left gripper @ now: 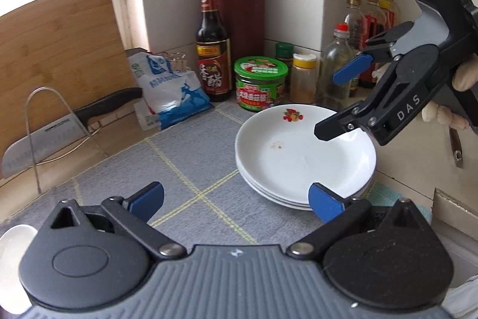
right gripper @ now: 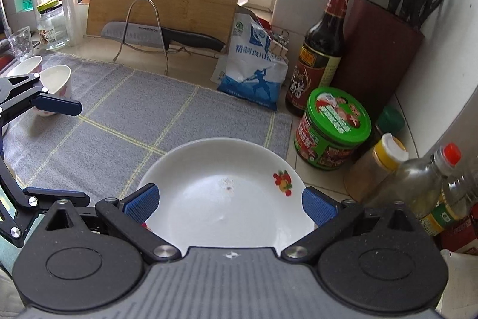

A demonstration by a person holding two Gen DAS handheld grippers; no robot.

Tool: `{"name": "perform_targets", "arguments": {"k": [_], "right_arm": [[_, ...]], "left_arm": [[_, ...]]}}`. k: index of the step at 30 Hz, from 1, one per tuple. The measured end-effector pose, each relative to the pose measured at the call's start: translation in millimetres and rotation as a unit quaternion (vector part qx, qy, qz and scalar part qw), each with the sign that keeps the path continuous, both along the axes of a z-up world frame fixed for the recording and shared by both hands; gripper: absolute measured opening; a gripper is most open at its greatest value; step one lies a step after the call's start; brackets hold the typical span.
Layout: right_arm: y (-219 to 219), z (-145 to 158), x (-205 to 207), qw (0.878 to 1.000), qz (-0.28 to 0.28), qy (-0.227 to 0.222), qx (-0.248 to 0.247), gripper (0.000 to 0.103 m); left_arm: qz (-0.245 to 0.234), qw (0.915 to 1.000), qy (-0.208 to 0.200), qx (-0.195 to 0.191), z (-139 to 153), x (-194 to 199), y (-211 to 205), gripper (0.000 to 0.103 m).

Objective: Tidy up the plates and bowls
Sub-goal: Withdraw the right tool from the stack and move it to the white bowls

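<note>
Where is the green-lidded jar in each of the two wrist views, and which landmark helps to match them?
Left wrist view: the green-lidded jar stands centre, behind the plate stack.
Right wrist view: the jar stands at right of centre, beyond the stack's far right rim.
Shared landmark: the dark vinegar bottle, just left of the jar in both.

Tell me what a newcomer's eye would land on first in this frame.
Probably the stack of white plates on the grey checked mat, the top one with a fruit print and a small reddish smear. Next, the right gripper hanging open just above the stack's far rim, and the left gripper open at its near edge. Behind, a dark vinegar bottle and a green-lidded jar crowd the tiled corner.
</note>
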State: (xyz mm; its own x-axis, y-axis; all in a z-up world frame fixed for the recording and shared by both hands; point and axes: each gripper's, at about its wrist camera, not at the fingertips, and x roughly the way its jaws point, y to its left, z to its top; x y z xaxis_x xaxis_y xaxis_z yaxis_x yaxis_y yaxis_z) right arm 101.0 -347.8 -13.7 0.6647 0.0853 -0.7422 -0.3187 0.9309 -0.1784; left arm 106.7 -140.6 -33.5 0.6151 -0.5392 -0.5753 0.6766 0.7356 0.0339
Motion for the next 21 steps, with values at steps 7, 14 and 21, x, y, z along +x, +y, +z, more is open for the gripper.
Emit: {"name": "perform_targets", "arguments": {"k": [7,14,21], "right_arm": [[70.8,5.1,-4.4,0.998,0.024,-0.044,0.027,0.103],[150.1,-13.9,-13.9,0.995,0.085,-0.049,0.028,0.103],[218.1,-33.3,-15.8,0.986,0.153,-0.017,0.055,0.103]], "left_arm": [[0.065,0.9978,0.005,0.001,3.3,-21.7,63.3,0.103],[0.155,0.9878,0.001,-0.006,-0.2,-48.0,138.5,0.103],[0.223,0.9747,0.012,0.007,-12.9,-77.5,200.4,0.102]]}}
